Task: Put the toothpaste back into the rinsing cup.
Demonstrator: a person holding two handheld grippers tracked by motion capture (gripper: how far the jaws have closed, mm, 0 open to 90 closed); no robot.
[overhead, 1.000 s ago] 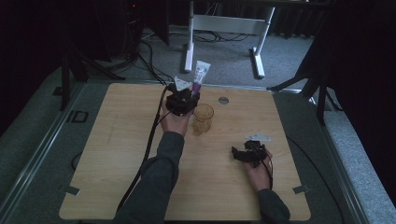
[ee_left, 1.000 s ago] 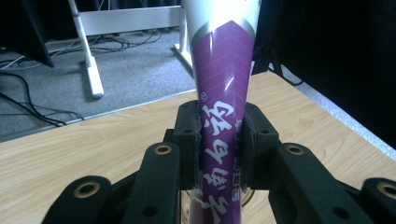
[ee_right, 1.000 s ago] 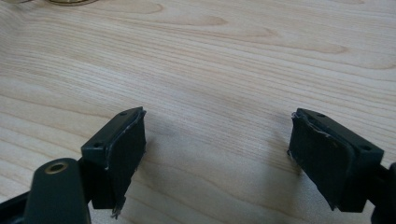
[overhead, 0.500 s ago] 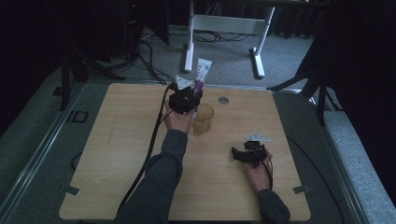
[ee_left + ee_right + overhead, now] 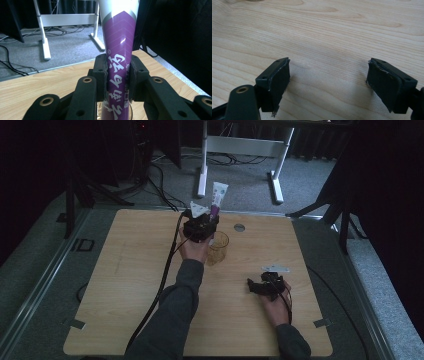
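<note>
The left tongs (image 5: pixel 117 75) squeeze a purple tube (image 5: pixel 117 50) and hold it upright at the far middle of the counter (image 5: pixel 125 285), just above a cup (image 5: pixel 218 247). The right tongs (image 5: pixel 328 80) rest near the right side, wide open with nothing in them.

The tube (image 5: pixel 117 47) is purple with white lettering and a silver-white band that widens toward its flat upper end; it stands upright, clamped on both sides between the pads of the left gripper (image 5: pixel 117 75). In the high view the tube (image 5: pixel 217 199) rises above that gripper (image 5: pixel 202 226) near the table's far edge, its lower end just over the cup (image 5: pixel 218 248). The cup is clear amber glass, upright on the wood, just beside the left hand.
</note>
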